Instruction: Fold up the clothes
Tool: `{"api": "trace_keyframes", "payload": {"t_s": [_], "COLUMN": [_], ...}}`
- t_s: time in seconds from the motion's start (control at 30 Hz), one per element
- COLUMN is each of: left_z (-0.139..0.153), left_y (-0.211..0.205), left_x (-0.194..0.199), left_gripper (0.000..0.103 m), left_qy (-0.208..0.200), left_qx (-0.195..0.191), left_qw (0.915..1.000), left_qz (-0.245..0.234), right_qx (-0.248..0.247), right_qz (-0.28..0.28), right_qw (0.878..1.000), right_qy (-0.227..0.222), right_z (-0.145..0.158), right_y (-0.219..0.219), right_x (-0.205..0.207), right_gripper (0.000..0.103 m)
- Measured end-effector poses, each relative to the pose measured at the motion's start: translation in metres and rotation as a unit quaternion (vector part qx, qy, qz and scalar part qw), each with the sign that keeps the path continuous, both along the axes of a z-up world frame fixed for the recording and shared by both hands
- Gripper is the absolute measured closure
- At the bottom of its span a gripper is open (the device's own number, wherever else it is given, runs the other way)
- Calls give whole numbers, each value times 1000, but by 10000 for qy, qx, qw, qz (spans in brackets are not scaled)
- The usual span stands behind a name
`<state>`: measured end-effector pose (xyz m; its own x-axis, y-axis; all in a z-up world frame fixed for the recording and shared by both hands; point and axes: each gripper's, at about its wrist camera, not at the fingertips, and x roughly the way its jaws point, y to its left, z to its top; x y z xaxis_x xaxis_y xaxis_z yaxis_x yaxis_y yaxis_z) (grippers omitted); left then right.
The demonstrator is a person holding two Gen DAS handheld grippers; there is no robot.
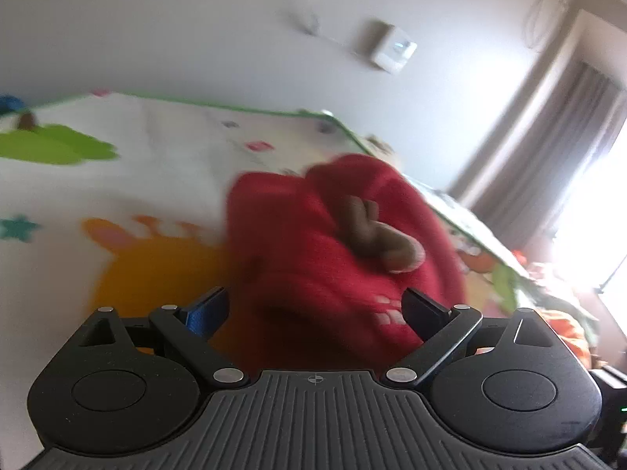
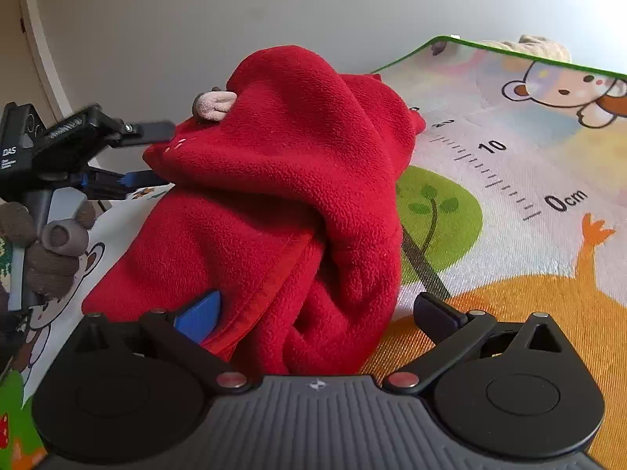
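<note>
This is a room in a home, likely a child's play corner. A children's play mat (image 2: 509, 180) covers the surface, printed with a cartoon bear (image 2: 564, 92), a green tree (image 2: 439, 211) and a height ruler (image 2: 497, 168). Behind it stands a plain white wall (image 1: 196, 31) with a wall switch (image 1: 394, 49), and grey curtains (image 1: 548, 137) hang beside a bright window (image 1: 599, 227).

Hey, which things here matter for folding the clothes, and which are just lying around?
For the job:
- red fleece garment, crumpled in a heap
- left gripper, open
- right gripper, open
- play mat it lies on

Lying about:
- beige soft item beyond the mat's edge
- wall boxes
- curtain
</note>
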<state>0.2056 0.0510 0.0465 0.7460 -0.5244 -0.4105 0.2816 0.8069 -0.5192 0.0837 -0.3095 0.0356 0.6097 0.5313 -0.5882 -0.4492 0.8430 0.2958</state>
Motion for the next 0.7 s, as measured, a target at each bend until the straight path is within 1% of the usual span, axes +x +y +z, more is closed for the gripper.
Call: {"api": "trace_keyframes", "payload": {"t_s": [0.03,0.07,0.13,0.17,0.2,0.27,0.3,0.33,0.4,0.47,0.6,0.7], "left_z": [2,7,17,20,20,15,8,1,-9,-16,-18,-17], "left_y": [-5,-11,-19,-21,-22,-24,-23,-18,-7,-1,-11,-15], "left_x": [-3,-9,-17,-16,-11,3,11,17,20,18,14,15], "left_gripper": [5,5,5,5,5,5,4,4,4,4,4,2], "left_qy": [-117,-326,-655,-681,-562,-211,-40,58,209,255,123,132], "left_qx": [-110,-56,276,483,789,1444,1701,1815,1726,1638,1959,1979], "left_qw": [9996,9987,9966,9960,9952,9886,9834,9801,9796,9804,9740,9719], "left_qz": [-229,-382,-412,-326,-121,374,626,803,1005,1067,1132,1264], "right_qx": [0,0,-7,-14,-20,-21,-8,1,18,35,45,29], "right_qz": [-38,-76,-160,-206,-252,-291,-295,-297,-300,-295,-284,-295], "right_qw": [10000,10000,9999,9998,9997,9996,9996,9996,9995,9996,9996,9996], "right_qy": [7,14,17,12,7,-6,-8,-9,-11,-6,-7,-17], "right_z": [0,0,-1,-1,-1,-1,-1,-1,-1,-2,-2,-2], "right_y": [0,0,2,2,3,4,3,3,2,1,0,1], "right_x": [-2,-3,-6,-8,-10,-12,-12,-12,-13,-11,-8,-7], "right_gripper": [0,0,0,0,0,0,0,0,0,0,0,0]}}
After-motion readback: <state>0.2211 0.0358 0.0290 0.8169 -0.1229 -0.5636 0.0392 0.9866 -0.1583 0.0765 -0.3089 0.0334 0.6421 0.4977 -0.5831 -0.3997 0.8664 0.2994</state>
